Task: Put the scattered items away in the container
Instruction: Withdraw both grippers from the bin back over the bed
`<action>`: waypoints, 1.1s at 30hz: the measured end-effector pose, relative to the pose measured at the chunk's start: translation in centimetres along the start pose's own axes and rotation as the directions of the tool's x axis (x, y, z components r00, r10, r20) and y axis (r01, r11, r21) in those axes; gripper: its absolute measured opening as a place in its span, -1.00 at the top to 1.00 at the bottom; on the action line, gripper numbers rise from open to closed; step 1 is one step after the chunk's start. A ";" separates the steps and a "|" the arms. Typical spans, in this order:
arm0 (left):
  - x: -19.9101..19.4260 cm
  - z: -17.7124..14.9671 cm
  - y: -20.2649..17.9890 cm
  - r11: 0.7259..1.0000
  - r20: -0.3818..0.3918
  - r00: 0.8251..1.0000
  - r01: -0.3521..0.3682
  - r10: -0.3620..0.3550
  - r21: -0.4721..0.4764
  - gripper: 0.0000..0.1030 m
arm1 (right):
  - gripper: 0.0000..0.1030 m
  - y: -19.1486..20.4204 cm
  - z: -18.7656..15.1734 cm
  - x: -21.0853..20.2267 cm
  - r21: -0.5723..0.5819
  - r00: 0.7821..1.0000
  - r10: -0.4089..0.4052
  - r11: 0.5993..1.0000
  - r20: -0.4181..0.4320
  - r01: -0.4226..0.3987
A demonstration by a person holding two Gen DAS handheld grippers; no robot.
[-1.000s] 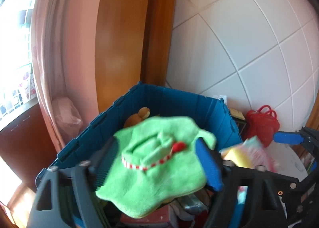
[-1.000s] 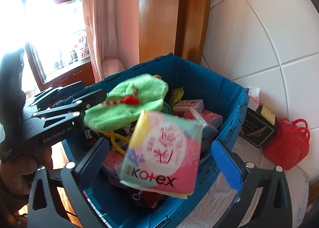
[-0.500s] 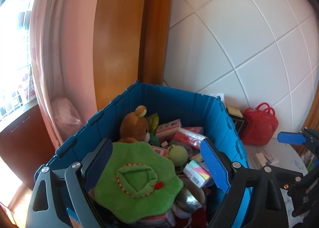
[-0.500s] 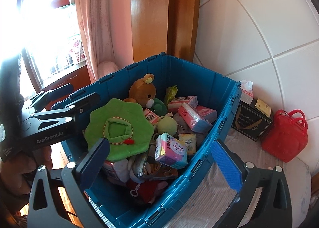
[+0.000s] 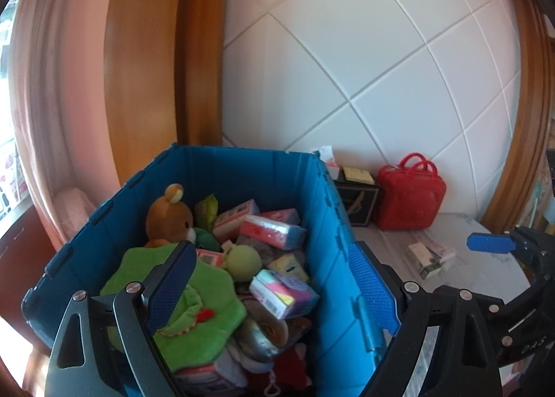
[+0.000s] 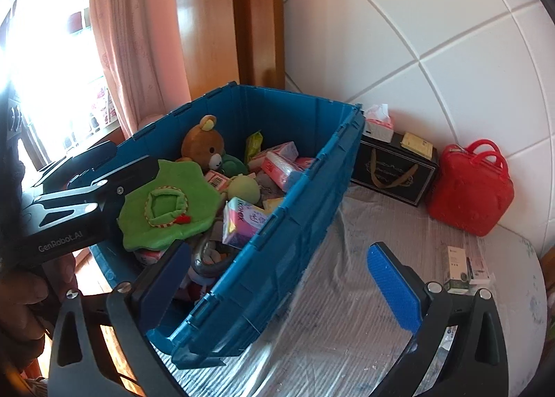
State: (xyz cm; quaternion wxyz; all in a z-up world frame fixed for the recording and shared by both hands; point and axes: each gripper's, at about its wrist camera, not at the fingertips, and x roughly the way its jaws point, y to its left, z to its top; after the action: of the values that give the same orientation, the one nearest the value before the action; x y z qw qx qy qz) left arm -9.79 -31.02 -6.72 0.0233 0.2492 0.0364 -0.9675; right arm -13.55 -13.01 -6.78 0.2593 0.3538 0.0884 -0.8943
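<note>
From the left wrist, the blue crate (image 5: 312, 223) hid its lower contents; the green cloth (image 5: 204, 307) lay inside at 7 o'clock, partly behind a finger. The left tool (image 5: 270, 289) gaped wide, empty, tilted downward.

From the right wrist, small boxes (image 6: 464, 268) at 3 o'clock were hard to read. The right tool (image 6: 277, 279) stood wide, empty, straddling the crate's rim.
</note>
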 end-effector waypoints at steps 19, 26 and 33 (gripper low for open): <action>3.7 -0.4 -20.7 0.982 -0.100 0.991 0.101 -0.086 0.158 -0.74 | -1.00 -21.4 -9.8 -6.4 0.212 0.987 -0.153 0.964 -0.049 0.160; 7.9 -2.2 -28.1 0.966 -0.181 0.976 0.160 -0.124 0.203 -0.74 | -1.00 -28.5 -15.2 -5.0 0.311 0.975 -0.186 0.926 -0.123 0.216; 12.9 -4.6 -33.2 0.950 -0.233 0.962 0.198 -0.142 0.241 -0.74 | -1.00 -33.4 -18.7 -1.9 0.354 0.962 -0.199 0.900 -0.189 0.255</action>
State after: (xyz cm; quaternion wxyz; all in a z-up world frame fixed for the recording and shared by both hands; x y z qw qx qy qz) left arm -20.97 2.11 -14.99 -0.0977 0.3482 -0.0681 -0.9298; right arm -18.98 22.58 -20.03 0.0732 0.4496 -0.0245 -0.8899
